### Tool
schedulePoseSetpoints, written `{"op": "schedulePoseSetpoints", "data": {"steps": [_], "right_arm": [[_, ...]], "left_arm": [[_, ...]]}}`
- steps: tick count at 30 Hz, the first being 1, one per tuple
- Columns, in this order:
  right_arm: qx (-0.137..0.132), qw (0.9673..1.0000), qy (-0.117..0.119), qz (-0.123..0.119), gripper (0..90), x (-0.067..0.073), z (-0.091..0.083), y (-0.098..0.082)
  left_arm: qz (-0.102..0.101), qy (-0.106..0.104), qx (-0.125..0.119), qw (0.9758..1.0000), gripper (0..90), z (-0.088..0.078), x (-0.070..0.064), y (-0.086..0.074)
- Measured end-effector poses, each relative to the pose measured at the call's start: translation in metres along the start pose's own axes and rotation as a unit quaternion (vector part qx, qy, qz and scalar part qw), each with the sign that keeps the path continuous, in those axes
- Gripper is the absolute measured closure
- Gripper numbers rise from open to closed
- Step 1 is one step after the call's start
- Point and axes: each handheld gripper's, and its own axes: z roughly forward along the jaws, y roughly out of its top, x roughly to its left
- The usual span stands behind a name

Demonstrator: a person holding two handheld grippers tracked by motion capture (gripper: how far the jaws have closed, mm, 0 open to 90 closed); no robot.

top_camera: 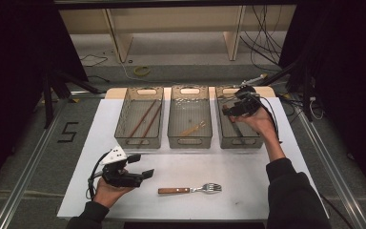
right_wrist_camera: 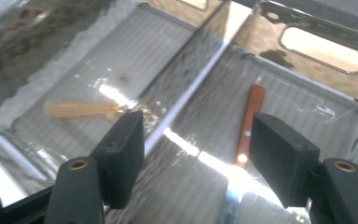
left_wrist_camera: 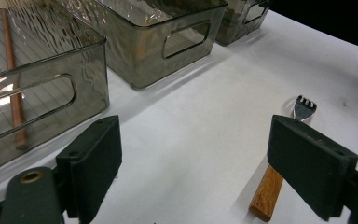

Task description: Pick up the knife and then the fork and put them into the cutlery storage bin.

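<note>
On the white mat (top_camera: 248, 176) near the front edge lies a fork (top_camera: 190, 189) with a wooden handle. My left gripper (top_camera: 140, 167) hovers open just left of it; past its right jaw the fork (left_wrist_camera: 265, 193) shows on the mat. Three smoky clear bins stand in a row behind. My right gripper (top_camera: 228, 109) is over the right bin (top_camera: 240, 143), open, with nothing between its jaws. A wooden-handled knife (right_wrist_camera: 249, 121) lies on that bin's floor below my right gripper (right_wrist_camera: 196, 140).
The left bin (top_camera: 138, 142) holds two brown chopsticks (top_camera: 145, 119). A pale wooden utensil (top_camera: 193, 128) lies in the middle bin (top_camera: 189, 141). Black frames and cables stand beside and behind the table. Bare mat stretches between the bins and the fork.
</note>
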Motion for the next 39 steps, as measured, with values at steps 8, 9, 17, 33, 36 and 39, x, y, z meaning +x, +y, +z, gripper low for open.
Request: {"op": "schedulePoseSetpoints", "data": {"steps": [8, 9, 17, 33, 36, 39], "right_arm": [[-0.030, 0.9985, 0.034, -0.030, 35.1, 0.023, -0.020, -0.003], [-0.036, 0.9980, 0.039, -0.034, 35.0, 0.027, -0.023, -0.004], [-0.063, 0.9931, 0.080, -0.057, 34.3, 0.057, -0.036, -0.012], [-0.059, 0.9829, 0.147, -0.094, 32.6, 0.111, -0.032, -0.039], [-0.058, 0.9812, 0.155, -0.099, 32.5, 0.119, -0.030, -0.043], [-0.055, 0.9798, 0.162, -0.104, 32.5, 0.125, -0.028, -0.046]], "left_arm": [[-0.004, 0.000, -0.003, 1.0000, 17.5, 0.000, 0.000, 0.000], [-0.005, 0.000, -0.004, 1.0000, 17.4, -0.001, 0.000, 0.000], [-0.004, 0.003, -0.005, 1.0000, 17.4, -0.001, 0.001, 0.000], [-0.007, 0.004, -0.012, 0.9999, 17.3, -0.002, 0.001, 0.000], [-0.008, 0.004, -0.013, 0.9999, 17.3, -0.003, 0.001, 0.000], [-0.008, 0.004, -0.014, 0.9999, 17.3, -0.003, 0.001, 0.000]]}}
